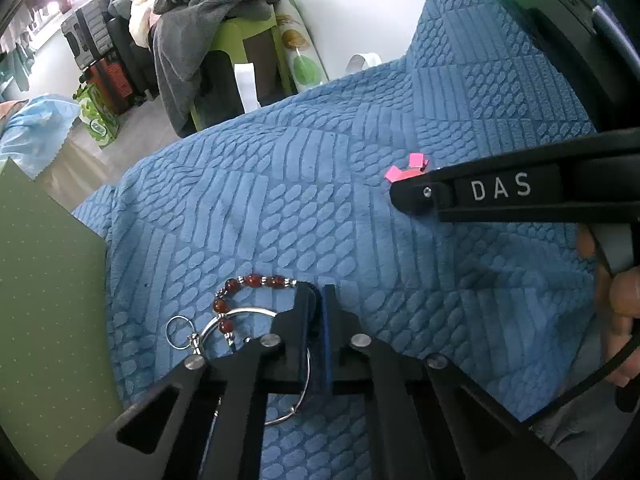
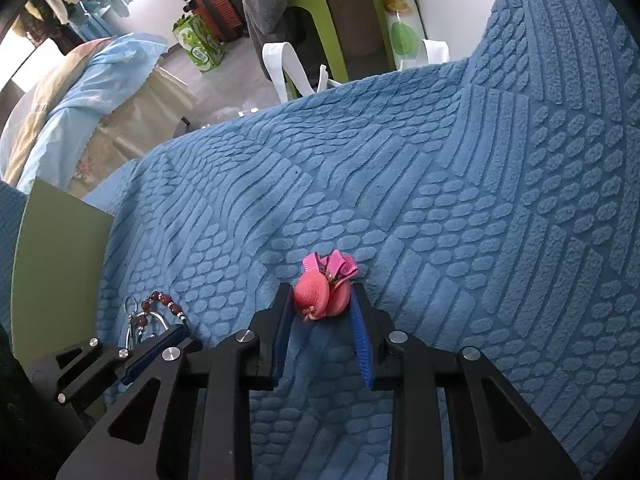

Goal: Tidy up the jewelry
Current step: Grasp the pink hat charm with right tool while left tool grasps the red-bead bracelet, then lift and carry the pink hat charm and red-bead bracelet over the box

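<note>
A blue quilt (image 1: 360,208) with a raised woven pattern covers the bed and fills most of both wrist views. A flat green board (image 1: 48,280) lies at its edge, at about nine o'clock in both views. The right tongs (image 2: 320,300) point steeply down at the quilt, with a pink hair clip (image 2: 320,292) between their blue pads; the pads stand close on either side of its round coral part, though I cannot tell whether they press it. In the left view those tongs reach in from three o'clock, a bit of the clip showing behind their tip. The left tongs (image 1: 318,300) are together, pinched on a silver bangle (image 1: 256,316) whose wire runs between the pads. A red bead bracelet (image 1: 248,288) curves out from the tongs toward ten o'clock, lying across the bangle on the quilt. A small ring (image 1: 180,332) hangs off the bangle at nine o'clock.
</note>
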`<state>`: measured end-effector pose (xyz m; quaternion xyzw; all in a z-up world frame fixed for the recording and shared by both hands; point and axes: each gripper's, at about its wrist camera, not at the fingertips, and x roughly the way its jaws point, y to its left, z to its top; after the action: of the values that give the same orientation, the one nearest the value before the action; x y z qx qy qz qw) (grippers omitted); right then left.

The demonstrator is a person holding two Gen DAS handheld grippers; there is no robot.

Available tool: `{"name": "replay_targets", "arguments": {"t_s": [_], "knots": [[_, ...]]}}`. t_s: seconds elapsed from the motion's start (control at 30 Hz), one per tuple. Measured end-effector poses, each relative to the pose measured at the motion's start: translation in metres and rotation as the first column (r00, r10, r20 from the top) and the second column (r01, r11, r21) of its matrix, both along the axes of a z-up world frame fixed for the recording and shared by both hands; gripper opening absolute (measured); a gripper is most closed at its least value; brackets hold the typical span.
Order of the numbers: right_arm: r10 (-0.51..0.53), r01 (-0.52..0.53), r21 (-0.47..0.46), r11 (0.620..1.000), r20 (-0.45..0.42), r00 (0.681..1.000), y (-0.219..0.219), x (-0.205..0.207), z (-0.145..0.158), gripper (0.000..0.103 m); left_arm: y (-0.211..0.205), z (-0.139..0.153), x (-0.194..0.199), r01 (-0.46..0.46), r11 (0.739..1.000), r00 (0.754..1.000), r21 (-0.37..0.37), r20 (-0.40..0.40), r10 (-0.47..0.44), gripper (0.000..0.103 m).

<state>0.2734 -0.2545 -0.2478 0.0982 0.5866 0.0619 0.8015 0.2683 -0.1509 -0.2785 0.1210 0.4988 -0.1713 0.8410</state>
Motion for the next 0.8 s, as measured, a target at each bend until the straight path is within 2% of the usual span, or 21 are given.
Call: {"name": "replay_targets", "arguments": {"t_s": [0.2, 0.37, 0.6, 0.8], "knots": [[-0.003, 0.003, 0.029, 1.000, 0.001, 1.000, 0.002, -0.002, 0.002, 0.025, -0.001, 0.000, 0.003, -0.011, 1.000, 1.000, -0.011, -0.022, 0.010, 0.000], [-0.002, 0.001, 0.034, 0.999, 0.026, 1.000, 0.003, -0.009, 0.017, 0.025, 0.006, 0.010, 0.002, -0.048, 0.998, 0.998, -0.047, -0.029, 0.047, 0.000], [0.016, -0.017, 0.021, 1.000, 0.071, 0.997, 0.014, -0.028, 0.046, 0.025, 0.032, 0.038, 0.002, -0.149, 0.978, 0.988, -0.148, -0.052, 0.142, 0.000], [0.019, -0.023, 0.035, 0.999, 0.109, 0.994, 0.021, -0.046, 0.072, 0.025, 0.046, 0.066, -0.013, -0.186, 0.965, 0.983, -0.184, -0.039, 0.182, 0.000]]}}
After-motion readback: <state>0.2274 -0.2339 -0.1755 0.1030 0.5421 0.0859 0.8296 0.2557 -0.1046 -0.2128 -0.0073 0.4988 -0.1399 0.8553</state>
